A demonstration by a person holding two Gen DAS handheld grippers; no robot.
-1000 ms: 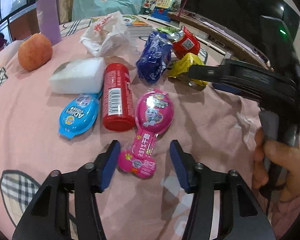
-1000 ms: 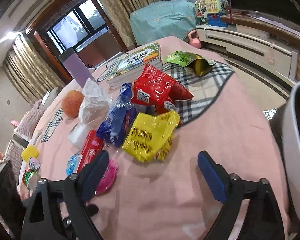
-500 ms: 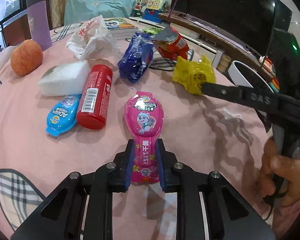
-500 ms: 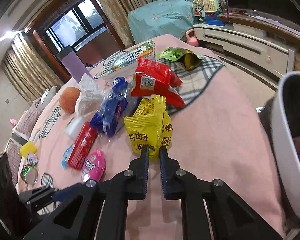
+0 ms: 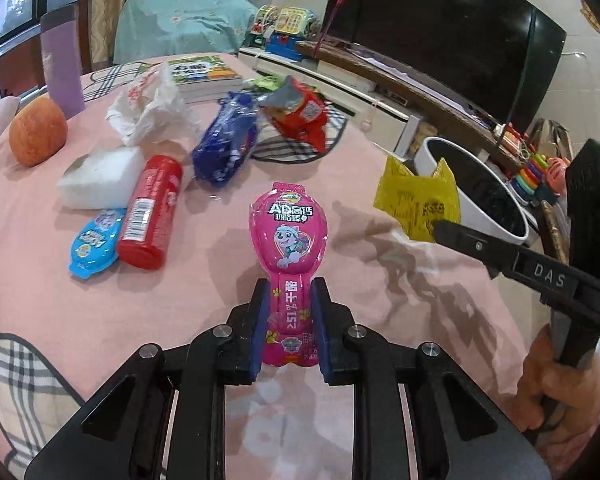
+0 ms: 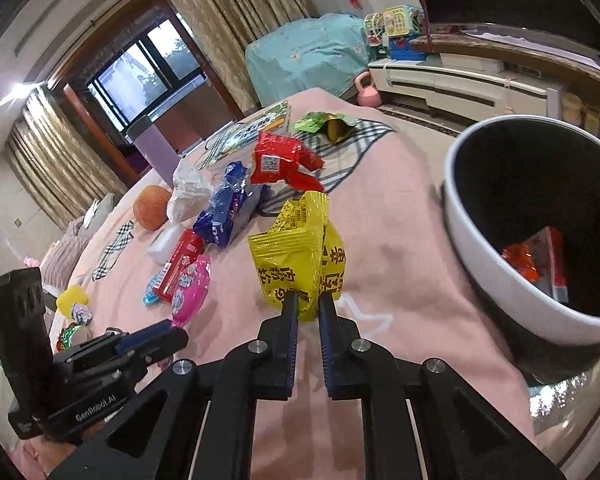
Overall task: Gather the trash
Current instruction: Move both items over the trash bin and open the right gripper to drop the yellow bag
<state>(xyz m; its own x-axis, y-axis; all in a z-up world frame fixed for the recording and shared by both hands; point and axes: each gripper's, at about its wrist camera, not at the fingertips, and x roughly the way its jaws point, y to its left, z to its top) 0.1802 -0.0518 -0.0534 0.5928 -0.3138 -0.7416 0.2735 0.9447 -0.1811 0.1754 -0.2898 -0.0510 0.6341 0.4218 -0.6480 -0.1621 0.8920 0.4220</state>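
Your left gripper (image 5: 287, 322) is clamped on the narrow stem of a glossy pink spoon-shaped candy pack (image 5: 287, 236), lifted just off the soft pink tablecloth (image 5: 60, 288). Your right gripper (image 6: 309, 312) is pinched nearly closed on the bottom edge of a crinkly yellow foil snack bag (image 6: 296, 256), held beside the round white bin (image 6: 476, 272) that holds red wrappers.

Your two wrist views look down close along each claw, sharing the pink-clothed bench (image 5: 380, 184) and white bin (image 6: 480, 264).
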